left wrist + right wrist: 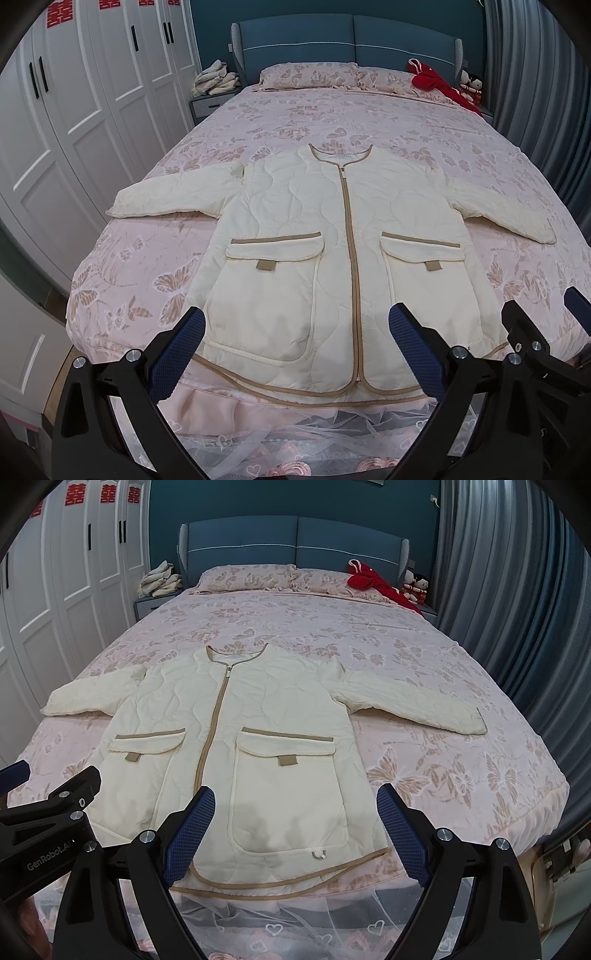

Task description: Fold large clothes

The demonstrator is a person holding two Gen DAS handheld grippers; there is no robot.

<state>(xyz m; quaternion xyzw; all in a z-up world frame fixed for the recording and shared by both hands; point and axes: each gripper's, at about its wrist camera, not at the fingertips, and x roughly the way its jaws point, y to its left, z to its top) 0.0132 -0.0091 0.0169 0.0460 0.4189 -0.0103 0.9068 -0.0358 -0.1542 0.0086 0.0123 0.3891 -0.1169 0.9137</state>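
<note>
A cream quilted jacket (295,221) with tan trim, zipped shut, lies flat and face up on the pink butterfly bedspread (332,110), sleeves spread to both sides, hem at the bed's near edge. It also shows in the right wrist view (280,709). My left gripper (297,350) is open and empty, hovering above the hem over the left pocket. My right gripper (295,827) is open and empty, above the hem over the right pocket; it also shows at the right edge of the left wrist view (535,332). The left gripper shows at the left edge of the right wrist view (48,801).
Two pillows (310,74) and a red garment (432,81) lie at the blue headboard. A nightstand with folded cloth (218,79) stands at the far left, white wardrobes (74,110) along the left, grey curtains (517,590) on the right. A lace bed skirt (295,443) hangs below the hem.
</note>
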